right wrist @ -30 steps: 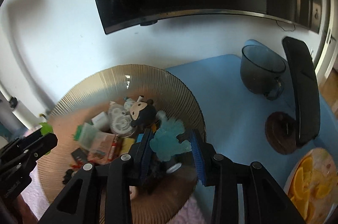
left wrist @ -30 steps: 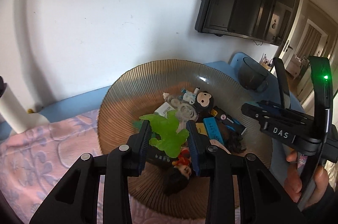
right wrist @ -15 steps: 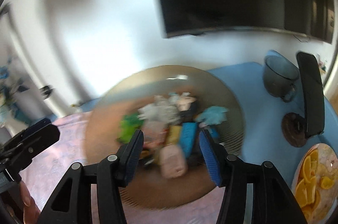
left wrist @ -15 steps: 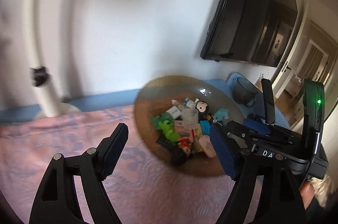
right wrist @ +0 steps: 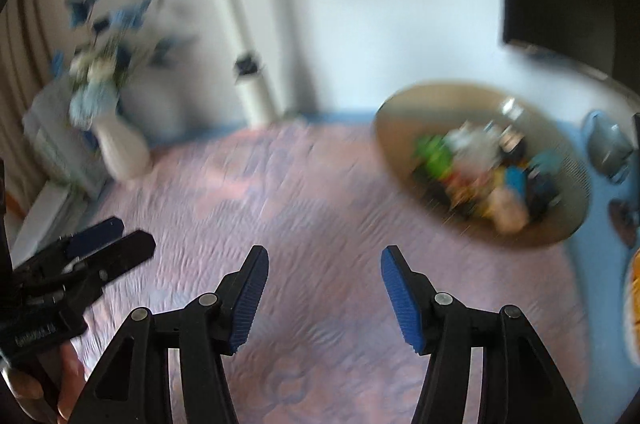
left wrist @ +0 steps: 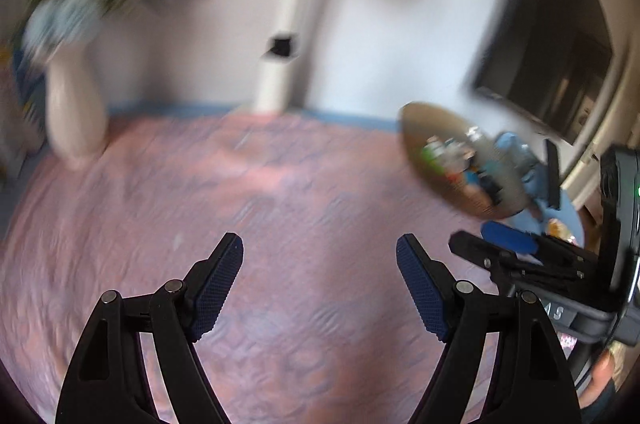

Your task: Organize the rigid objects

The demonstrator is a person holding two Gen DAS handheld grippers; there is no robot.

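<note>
Both grippers, left [left wrist: 319, 251] and right [right wrist: 324, 266], have just been opening and hold nothing. Bare pink cloth [right wrist: 320, 208] spreads below; the toy-filled dish [right wrist: 404, 152] sits far right near the cloth's edge

Black left tongs [left wrist: 319, 278] and right tongs [right wrist: 324, 288], blue ribbed pads, silver pivot screws.

Left tongs [left wrist: 319, 256] spread wide, empty, right tongs [right wrist: 324, 266] just opening, empty

Both wrist cameras look forward and downward along their tongs over the pink cloth [left wrist: 280, 224], side by side. Both share the toy-filled bowl [right wrist: 404, 128] at right and the white vase [left wrist: 74, 112] at left.
</note>
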